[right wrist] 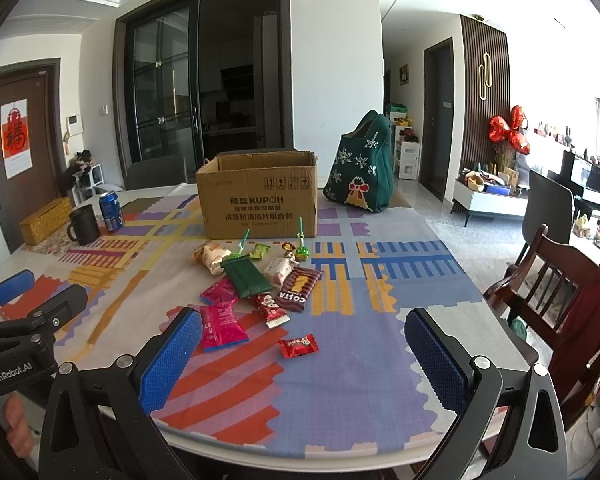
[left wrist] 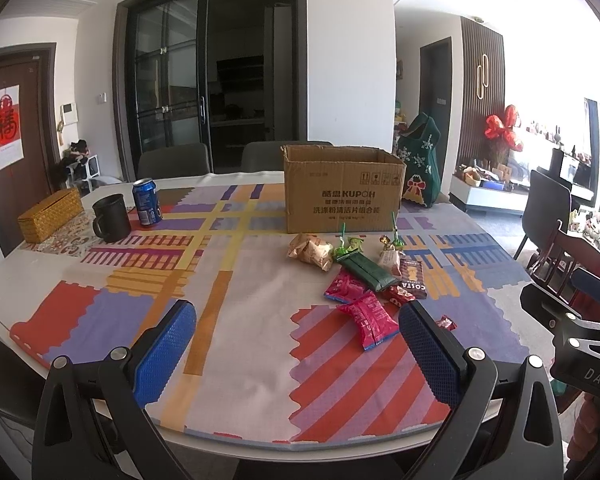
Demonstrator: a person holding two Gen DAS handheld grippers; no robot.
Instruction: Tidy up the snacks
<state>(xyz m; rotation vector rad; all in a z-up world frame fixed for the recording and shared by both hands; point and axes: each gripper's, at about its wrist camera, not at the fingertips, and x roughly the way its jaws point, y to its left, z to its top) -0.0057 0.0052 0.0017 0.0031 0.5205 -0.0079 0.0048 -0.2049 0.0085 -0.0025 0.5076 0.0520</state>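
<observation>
The cardboard box [right wrist: 260, 196] hides its inside (possibly empty); its small print is unreadable.

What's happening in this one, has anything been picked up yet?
Nothing yet. Both the left gripper and the right gripper hover open and empty above the table's near edge. The snack packets lie scattered on the tablecloth, in front of the open cardboard box.
</observation>
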